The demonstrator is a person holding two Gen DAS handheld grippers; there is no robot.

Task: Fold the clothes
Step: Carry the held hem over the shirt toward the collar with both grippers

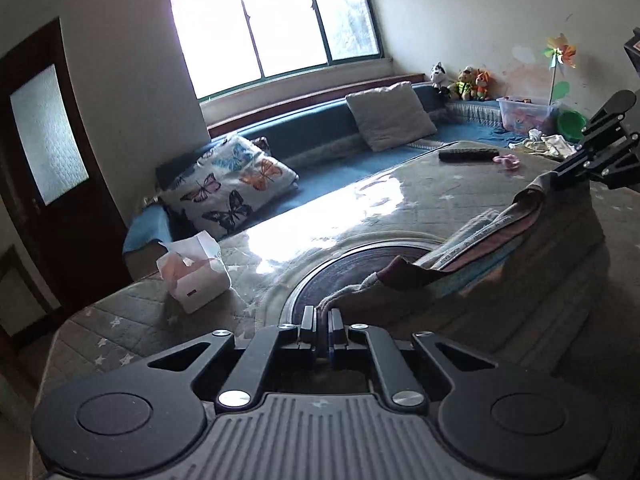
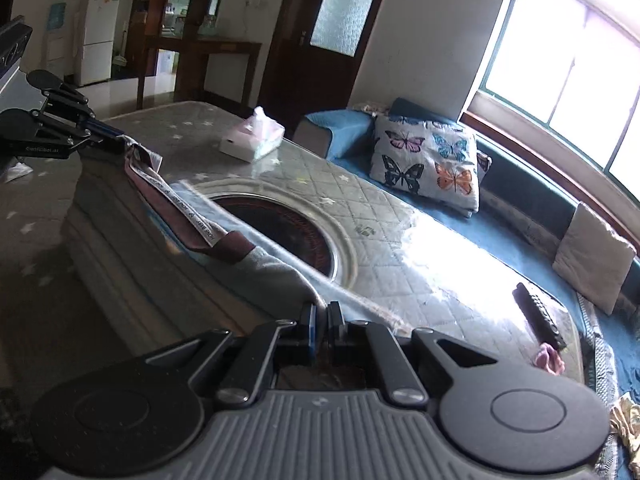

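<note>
Grey garment (image 1: 532, 240) – maroon-trimmed, lettered waistband.

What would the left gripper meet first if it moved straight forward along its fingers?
Probably the dark round inset in the quilted table cover, just beyond the grey garment that the left gripper clamps; depth is unclear.

Grey garment (image 2: 120, 232) with maroon, white-lettered waistband (image 2: 188, 216); grey star-patterned table (image 2: 400, 216); white pillow (image 2: 428, 164) printed with coloured butterflies; blue couch cover (image 1: 340, 164); black remote (image 2: 540, 316).
</note>
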